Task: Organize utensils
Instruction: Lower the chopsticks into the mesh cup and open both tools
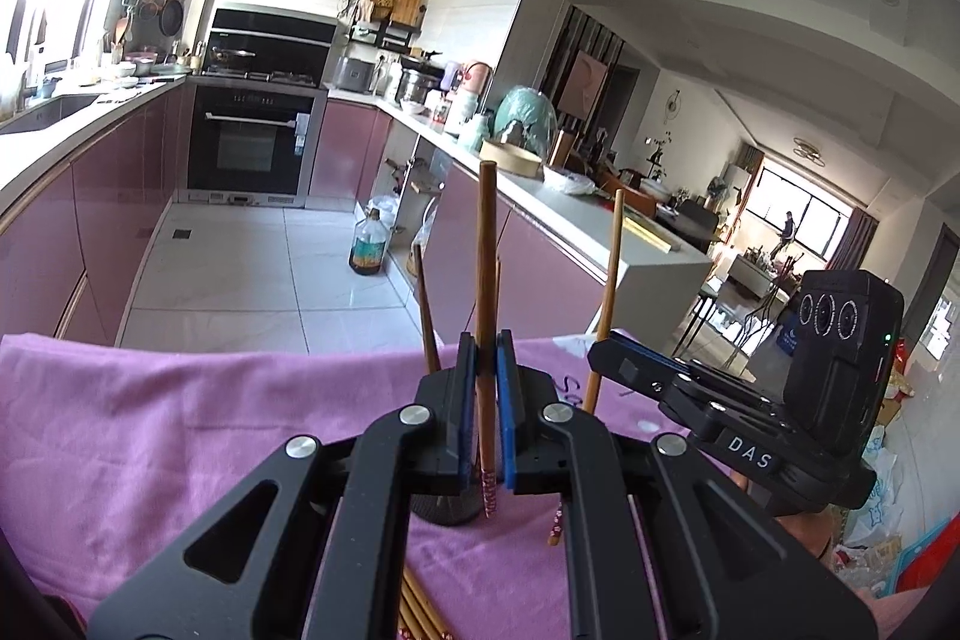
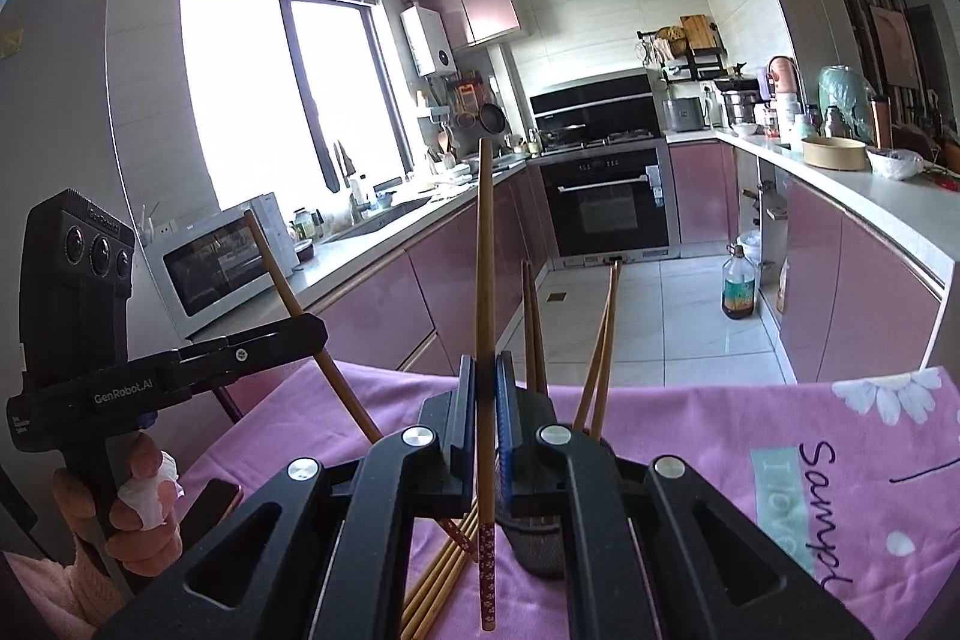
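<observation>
My left gripper (image 1: 486, 340) is shut on a brown chopstick (image 1: 485, 244) that stands upright above a dark mesh holder (image 1: 447, 511) on the pink cloth (image 1: 180, 430). My right gripper (image 2: 485, 361) is shut on another chopstick (image 2: 485, 250), also upright, beside the holder (image 2: 537, 550). Each gripper shows in the other's view, the right gripper (image 1: 606, 358) at the right and the left gripper (image 2: 312, 328) at the left, each clamping its chopstick. A few chopsticks (image 2: 534, 322) stand in the holder. Several loose chopsticks (image 2: 444, 574) lie on the cloth near me.
The table's far edge drops to a tiled kitchen floor (image 1: 270, 280). Pink cabinets and counters line both sides, with an oven (image 1: 249, 148) at the back. An oil bottle (image 2: 739, 286) stands on the floor. A microwave (image 2: 222, 262) sits on the left counter.
</observation>
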